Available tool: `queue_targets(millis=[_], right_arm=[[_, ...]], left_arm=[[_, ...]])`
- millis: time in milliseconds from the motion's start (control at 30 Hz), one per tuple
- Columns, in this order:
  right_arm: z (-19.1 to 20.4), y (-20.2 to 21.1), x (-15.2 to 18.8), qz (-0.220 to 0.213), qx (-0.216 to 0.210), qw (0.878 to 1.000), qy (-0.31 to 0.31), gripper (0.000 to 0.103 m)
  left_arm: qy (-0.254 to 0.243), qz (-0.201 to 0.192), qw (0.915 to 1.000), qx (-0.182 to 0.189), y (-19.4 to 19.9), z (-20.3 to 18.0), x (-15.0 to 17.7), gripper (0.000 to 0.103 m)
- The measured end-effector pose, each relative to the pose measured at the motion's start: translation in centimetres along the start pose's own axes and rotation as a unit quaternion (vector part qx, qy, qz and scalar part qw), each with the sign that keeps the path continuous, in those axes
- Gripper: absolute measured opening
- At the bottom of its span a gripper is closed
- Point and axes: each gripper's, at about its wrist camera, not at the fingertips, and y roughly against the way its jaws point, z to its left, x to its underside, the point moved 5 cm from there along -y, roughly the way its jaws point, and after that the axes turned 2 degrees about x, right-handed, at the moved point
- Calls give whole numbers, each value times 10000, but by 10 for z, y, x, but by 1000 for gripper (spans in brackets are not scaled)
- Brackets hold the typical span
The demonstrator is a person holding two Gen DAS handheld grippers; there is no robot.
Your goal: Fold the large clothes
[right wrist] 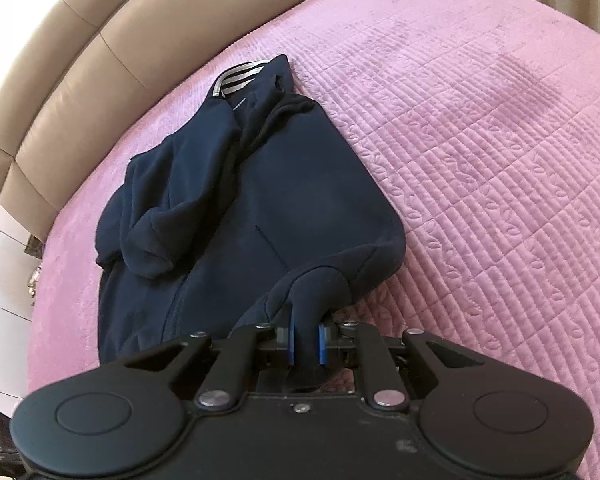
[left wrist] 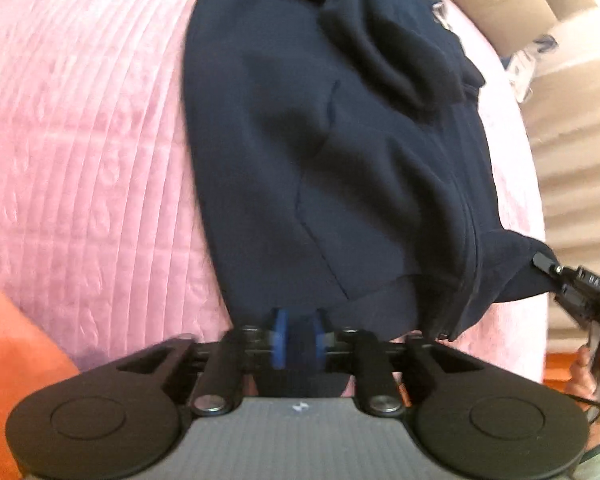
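**Both claws clamped on the hem of a jacket on the bed**

1. Jacket position. The navy jacket (right wrist: 236,184) lies on the pink quilt (right wrist: 480,152) of the bed. In the right wrist view it runs from the claw at 6 o'clock up toward 11 o'clock, where its striped collar (right wrist: 238,80) points at the beige headboard (right wrist: 100,40). A sleeve (right wrist: 172,216) is folded across the body, and its cuff rests on the front panel at about 9 o'clock from picture centre. The zip (left wrist: 470,216) runs along the right side of the garment in the left wrist view.

2. Left claw (left wrist: 299,340). The blue pads (left wrist: 281,336) are pressed together on a fold of the hem, at the 6 o'clock edge of the jacket. The fabric is bunched between them and fills the gap.

3. Right claw (right wrist: 307,342). The blue pads (right wrist: 292,344) pinch a raised ridge of hem fabric. The cloth lifts off the quilt into the claw and hangs out below the pads.

4. Relative position. In the left wrist view the right claw (left wrist: 548,264) appears at 3 o'clock, with its tip on the opposite hem corner. The hand (left wrist: 592,372) holding it shows at 4 o'clock. The two claws are well apart along the hem.

5. Surroundings. An orange cloth (left wrist: 16,348) occupies the 8 o'clock corner of the left wrist view; what it is cannot be told.
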Motion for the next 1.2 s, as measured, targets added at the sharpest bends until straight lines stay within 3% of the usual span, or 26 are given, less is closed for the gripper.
queue_targets(millis=[33, 100, 167, 233, 333, 533, 633, 667, 700, 733, 833, 933, 1067, 1200], right_arm=[[0, 0, 0, -7, -9, 10000, -7, 14], [0, -1, 1, 4, -39, 10000, -17, 15], [0, -1, 1, 22, -51, 10000, 1, 15], [0, -1, 2, 62, -34, 10000, 56, 15], [-1, -2, 3, 94, -51, 9999, 41, 15], [0, -4, 3, 52, -130, 9999, -23, 15], [-1, -6, 5, 72, -154, 9998, -56, 15], [-1, -5, 6, 56, -168, 9998, -80, 15], [-1, -4, 6, 26, -209, 9997, -96, 15], [0, -3, 6, -8, -247, 9996, -98, 15], [2, 4, 5, -79, -289, 9995, -133, 15], [5, 17, 0, -147, -480, 9978, -422, 15], [29, 27, -38, -465, -794, 9945, -502, 15], [61, 6, -108, -816, -1225, 9877, -530, 15]], left_arm=[[142, 58, 9999, 50, -2, 4, 0, 42], [247, 151, 9994, 186, -9, 5, 1, 46], [123, 277, 9995, 56, -11, 7, 2, 45], [127, 105, 9999, -40, 1, 7, 5, 45], [297, -77, 9995, -124, 14, 15, 3, 66], [645, 554, 9963, 101, -14, 28, 11, 68], [682, 522, 9962, 127, -25, 25, 11, 73], [633, 469, 9969, 70, -27, 23, 10, 65], [557, 372, 9978, 6, -27, 20, 9, 25], [358, 283, 9990, 36, -25, 16, 7, 7], [289, -52, 9988, 392, -9, 6, 3, 6], [86, -542, 9925, 1094, 36, -11, -10, 6], [-91, -1408, 9769, 1607, 98, -30, -58, 6], [-310, -2436, 9538, 1730, 130, -46, -129, 6]])
